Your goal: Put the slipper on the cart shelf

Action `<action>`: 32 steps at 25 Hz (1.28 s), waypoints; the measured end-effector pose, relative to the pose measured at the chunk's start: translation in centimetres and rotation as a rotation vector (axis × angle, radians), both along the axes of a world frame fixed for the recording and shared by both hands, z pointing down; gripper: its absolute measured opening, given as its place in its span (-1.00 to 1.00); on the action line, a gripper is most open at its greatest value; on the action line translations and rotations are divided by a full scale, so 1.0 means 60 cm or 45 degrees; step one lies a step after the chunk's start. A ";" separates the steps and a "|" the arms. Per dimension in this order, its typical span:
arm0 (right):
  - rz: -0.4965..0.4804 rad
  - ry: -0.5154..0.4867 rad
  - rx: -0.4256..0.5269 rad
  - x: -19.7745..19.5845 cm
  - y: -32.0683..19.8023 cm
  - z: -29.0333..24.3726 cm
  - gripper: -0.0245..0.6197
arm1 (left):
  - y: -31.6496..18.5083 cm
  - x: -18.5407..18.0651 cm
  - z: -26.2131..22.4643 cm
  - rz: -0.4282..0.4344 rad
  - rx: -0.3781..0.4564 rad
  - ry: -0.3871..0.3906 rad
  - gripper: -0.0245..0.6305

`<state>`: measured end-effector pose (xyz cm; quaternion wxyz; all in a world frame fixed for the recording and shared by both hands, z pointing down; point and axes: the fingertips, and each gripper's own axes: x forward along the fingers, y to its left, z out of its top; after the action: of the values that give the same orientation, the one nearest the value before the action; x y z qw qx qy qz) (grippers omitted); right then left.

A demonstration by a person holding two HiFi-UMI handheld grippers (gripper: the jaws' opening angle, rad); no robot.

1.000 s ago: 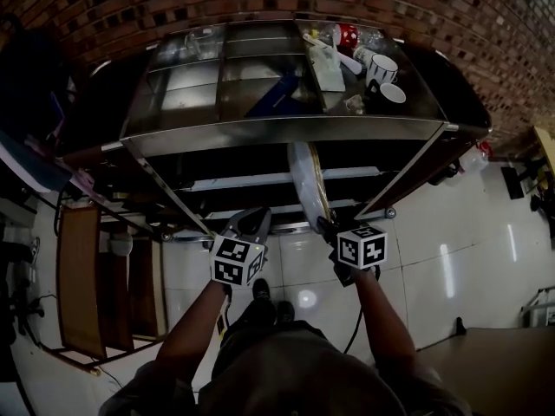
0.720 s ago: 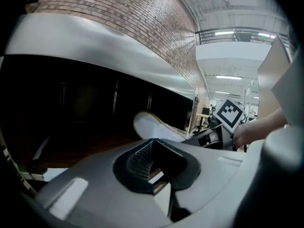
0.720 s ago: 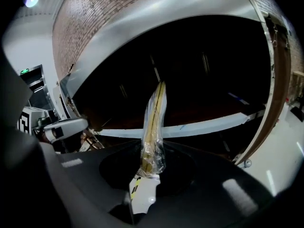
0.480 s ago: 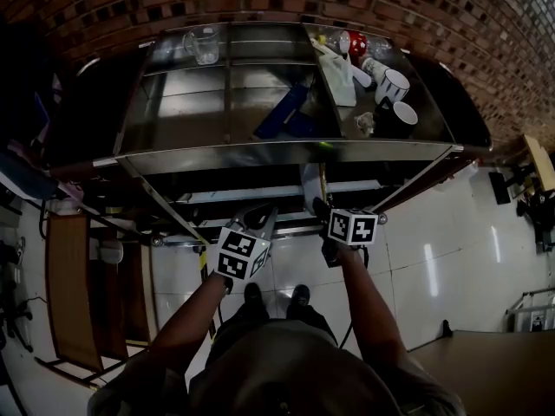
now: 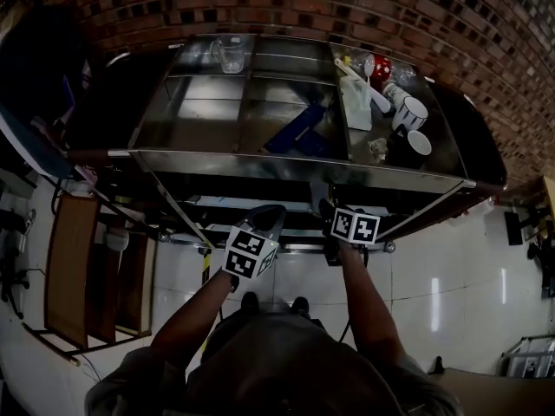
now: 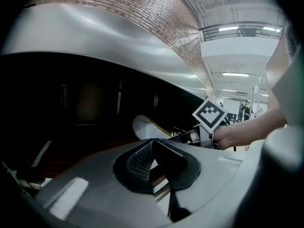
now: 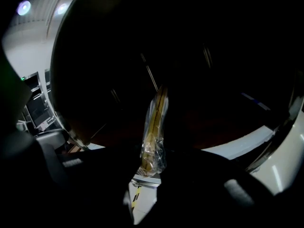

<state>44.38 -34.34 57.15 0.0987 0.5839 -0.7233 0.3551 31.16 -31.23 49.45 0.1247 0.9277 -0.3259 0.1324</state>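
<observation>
The slipper (image 7: 153,127) is a thin pale sole in clear plastic wrap. My right gripper (image 7: 149,171) is shut on its near end, and its far end points into the dark space under the cart's top. From the left gripper view the slipper (image 6: 144,126) shows as a white toe ahead of the right gripper (image 6: 190,136). In the head view the right gripper (image 5: 326,211) is at the cart's front rim (image 5: 295,168), with most of the slipper hidden beneath it. My left gripper (image 5: 270,217) hovers beside it to the left, jaws shut and empty (image 6: 151,144).
The steel cart top carries a glass pitcher (image 5: 227,55), a blue object (image 5: 299,128), a white container (image 5: 355,102), mugs (image 5: 413,111) and a red item (image 5: 380,65). A brick wall (image 5: 364,16) stands behind. Wooden frames (image 5: 74,267) lean at the left on the glossy floor.
Both hands have moved forward toward the cart. The slipper, once sticking out in front of the cart's rim, has slid in under the top and is mostly hidden.
</observation>
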 end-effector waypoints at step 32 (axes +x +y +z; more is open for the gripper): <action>-0.124 0.280 0.173 0.058 -0.013 -0.016 0.41 | 0.011 0.085 -0.003 -0.024 0.007 -0.031 -0.90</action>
<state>47.86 -35.10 56.21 0.1546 0.5889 -0.7580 0.2339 36.25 -30.58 49.29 0.1193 0.9233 -0.3366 0.1417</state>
